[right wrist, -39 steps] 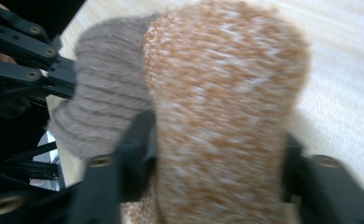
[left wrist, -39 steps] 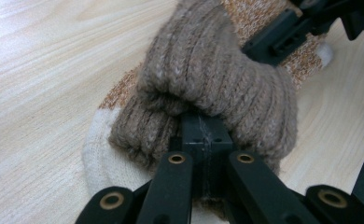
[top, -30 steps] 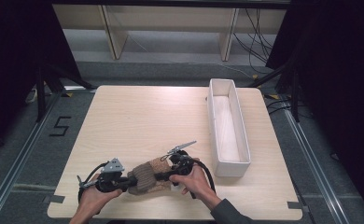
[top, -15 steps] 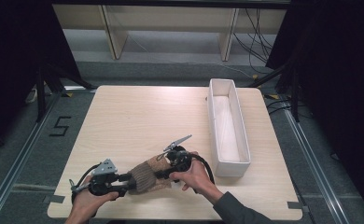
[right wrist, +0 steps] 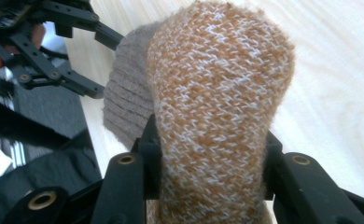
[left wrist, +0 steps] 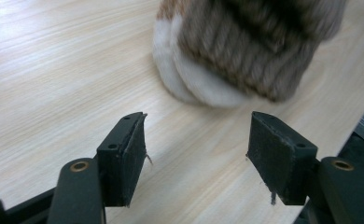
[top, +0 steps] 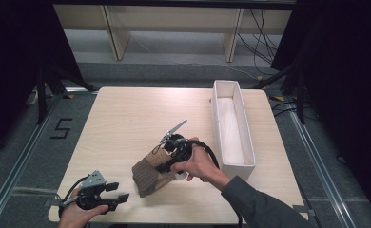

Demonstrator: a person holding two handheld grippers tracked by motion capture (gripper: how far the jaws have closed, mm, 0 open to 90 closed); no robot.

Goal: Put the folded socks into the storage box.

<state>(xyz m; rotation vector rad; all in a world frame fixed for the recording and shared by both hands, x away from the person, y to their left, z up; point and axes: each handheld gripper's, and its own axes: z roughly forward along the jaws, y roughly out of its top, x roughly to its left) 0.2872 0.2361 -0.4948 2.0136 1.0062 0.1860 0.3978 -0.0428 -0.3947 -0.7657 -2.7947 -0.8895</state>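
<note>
1. The right gripper pinches the knitted brown sock between its fingers; the sock bulges beyond them.
2. The left gripper has just been opening; its fingers stand spread with nothing between, the sock just ahead.
3. The white bin shows bare inside; the sock's lower end blurs.

Long white tray along the wooden table's right side

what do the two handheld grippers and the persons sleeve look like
Both are black, hand-held, two-jaw tools. The left gripper carries a grey three-cornered plate on top, and its flat dark pads have fraying edges. The right gripper trails a looping black cable; brass-coloured rivets sit in its linkages. The right forearm wears a dark grey sleeve.
</note>
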